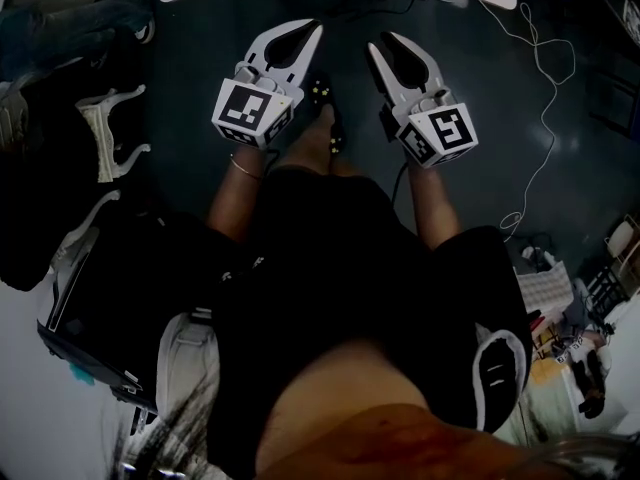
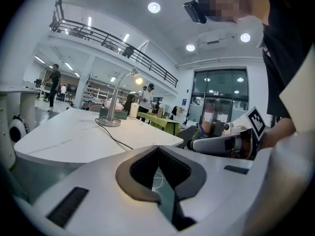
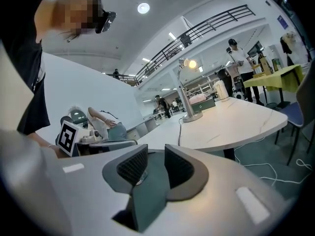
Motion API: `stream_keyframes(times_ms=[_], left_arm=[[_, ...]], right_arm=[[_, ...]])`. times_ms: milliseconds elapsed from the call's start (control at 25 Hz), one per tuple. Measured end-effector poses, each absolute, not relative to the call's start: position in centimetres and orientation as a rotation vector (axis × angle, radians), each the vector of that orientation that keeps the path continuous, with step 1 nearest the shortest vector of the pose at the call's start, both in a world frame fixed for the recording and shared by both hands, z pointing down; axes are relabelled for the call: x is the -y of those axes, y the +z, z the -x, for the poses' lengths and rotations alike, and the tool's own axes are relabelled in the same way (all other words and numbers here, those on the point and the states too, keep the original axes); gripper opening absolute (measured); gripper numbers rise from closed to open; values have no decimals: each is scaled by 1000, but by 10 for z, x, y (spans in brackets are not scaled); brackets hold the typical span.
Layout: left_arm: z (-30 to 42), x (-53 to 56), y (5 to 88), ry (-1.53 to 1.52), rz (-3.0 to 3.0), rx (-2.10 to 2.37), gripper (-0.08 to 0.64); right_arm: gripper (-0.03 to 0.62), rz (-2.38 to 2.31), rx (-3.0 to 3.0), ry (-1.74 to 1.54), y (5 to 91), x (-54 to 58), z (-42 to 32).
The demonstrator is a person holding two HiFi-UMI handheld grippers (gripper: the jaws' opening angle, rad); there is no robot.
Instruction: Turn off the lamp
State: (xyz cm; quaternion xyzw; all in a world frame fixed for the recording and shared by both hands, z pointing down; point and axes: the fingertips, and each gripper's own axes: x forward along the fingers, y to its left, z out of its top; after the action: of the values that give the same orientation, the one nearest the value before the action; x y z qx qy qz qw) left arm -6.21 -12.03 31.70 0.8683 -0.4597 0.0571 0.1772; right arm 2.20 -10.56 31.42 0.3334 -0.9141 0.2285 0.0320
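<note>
Reaching the lamp (image 2: 112,113) is the whole job at this point, because both claws hang low in front of the person's body, over the dark floor (image 1: 200,78) and short of the tabletop (image 2: 69,134). The lamp stands well back on that white tabletop with its head (image 2: 137,78) lit, and a cable (image 2: 116,139) trails from its base toward the near edge. My left claw (image 2: 158,148) is closed, its tips meeting with nothing between them. My right claw (image 3: 155,151) stands slightly open, a narrow gap between the pads and nothing in it. I judge the task not yet begun in earnest. To do it well I would lift one claw above the tabletop's edge first, so it does not knock the rim, then carry it across toward the lamp. I cannot make out the switch from here: it may sit on the base, the stem or the cable, so I would find it before committing. A closed tip suits pressing a button. I would also keep clear of the cable, since a snag could drag the lamp.
</note>
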Motion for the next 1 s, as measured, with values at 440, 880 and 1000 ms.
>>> stream_keyframes(times_ms=[440,880,1000], left_arm=[[63,133,364,150,-2437,1294,6],[79,147,403,174,-2405,1331,6],[82,149,416,167,-2378,1334,6]], right_arm=[[75,-994,2740,673,373,150,4],[65,-1068,2664,666,413,180,7],[8,-1079,2677,679,422,187,5]])
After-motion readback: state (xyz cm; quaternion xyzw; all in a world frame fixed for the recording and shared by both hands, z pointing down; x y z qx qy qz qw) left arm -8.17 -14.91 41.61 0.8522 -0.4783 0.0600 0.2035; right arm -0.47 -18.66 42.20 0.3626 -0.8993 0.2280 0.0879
